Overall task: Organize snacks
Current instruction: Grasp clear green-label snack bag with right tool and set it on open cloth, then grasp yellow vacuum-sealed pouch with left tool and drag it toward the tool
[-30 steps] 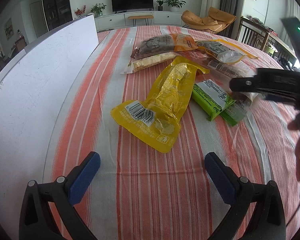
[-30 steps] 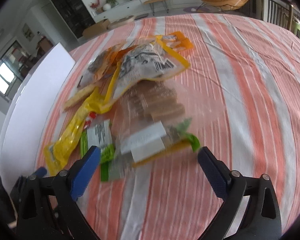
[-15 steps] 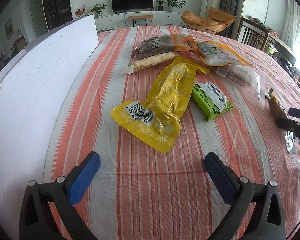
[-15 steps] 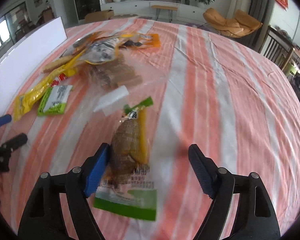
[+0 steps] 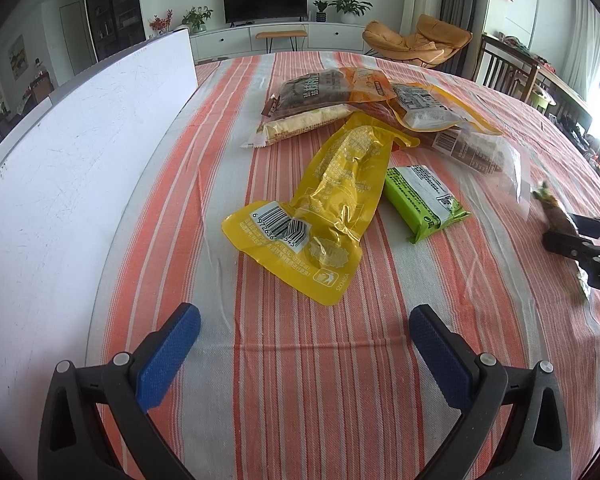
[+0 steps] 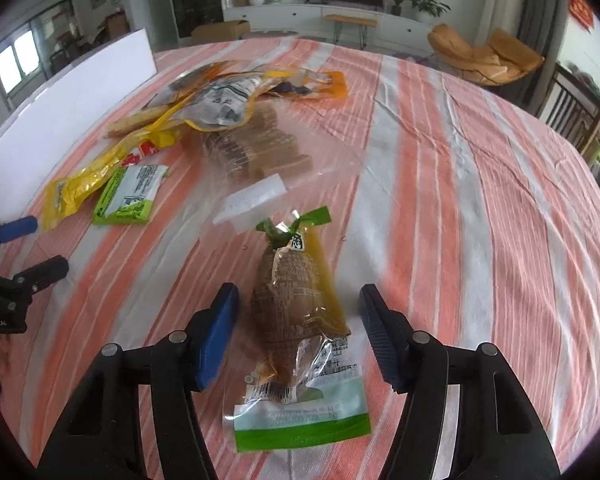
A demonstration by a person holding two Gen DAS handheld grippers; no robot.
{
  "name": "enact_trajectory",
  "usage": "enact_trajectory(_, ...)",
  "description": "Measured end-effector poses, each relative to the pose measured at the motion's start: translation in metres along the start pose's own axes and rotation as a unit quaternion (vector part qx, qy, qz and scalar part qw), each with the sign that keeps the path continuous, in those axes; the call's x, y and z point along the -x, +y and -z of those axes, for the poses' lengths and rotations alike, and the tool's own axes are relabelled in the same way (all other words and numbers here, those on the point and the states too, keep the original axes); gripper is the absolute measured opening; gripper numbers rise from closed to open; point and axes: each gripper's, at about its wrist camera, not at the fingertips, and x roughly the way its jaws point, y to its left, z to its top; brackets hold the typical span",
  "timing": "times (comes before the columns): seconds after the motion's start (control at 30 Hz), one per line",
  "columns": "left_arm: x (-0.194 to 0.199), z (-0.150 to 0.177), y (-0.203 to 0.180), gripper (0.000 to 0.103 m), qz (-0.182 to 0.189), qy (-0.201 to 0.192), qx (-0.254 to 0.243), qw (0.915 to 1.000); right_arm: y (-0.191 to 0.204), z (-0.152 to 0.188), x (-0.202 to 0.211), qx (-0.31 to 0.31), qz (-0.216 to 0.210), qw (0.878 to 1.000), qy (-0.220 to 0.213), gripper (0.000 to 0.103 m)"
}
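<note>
Our right tool (image 6: 296,320) is closing around the clear pouch (image 6: 296,328) holding a brown snack, pads not touching; our left tool (image 5: 304,344) gapes empty.

Left gripper (image 5: 305,342) open over striped cloth (image 5: 284,380), yellow pouch (image 5: 320,208) beyond, perhaps untouched

Both grippers, left gripper (image 5: 304,344) and right gripper (image 6: 296,328), look identical: chunky black plastic arms, silver screws, ribbed blue pads (image 6: 216,336).
</note>
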Motion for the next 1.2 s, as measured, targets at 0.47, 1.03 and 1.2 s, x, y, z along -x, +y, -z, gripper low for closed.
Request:
enact_trajectory(0.47, 0.000, 0.000, 0.001, 0.103, 0.000, 0.000, -0.002, 1.0000, -0.054, 0.037, 0.020, -0.080, 0.053, 0.995, -0.026, 0.097)
enact_trajectory(1.03, -0.034, -0.071, -0.010, 0.045, 0.070, 0.049, -0.107, 0.9906, -0.056, 0.038, 0.018, -0.081, 0.055, 0.995, -0.026, 0.097)
enact_trajectory(1.2, -0.003, -0.028, -0.011, 0.044, 0.046, 0.044, -0.078, 0.9949, -0.056, 0.038, 0.018, -0.081, 0.055, 0.995, -0.026, 0.098)
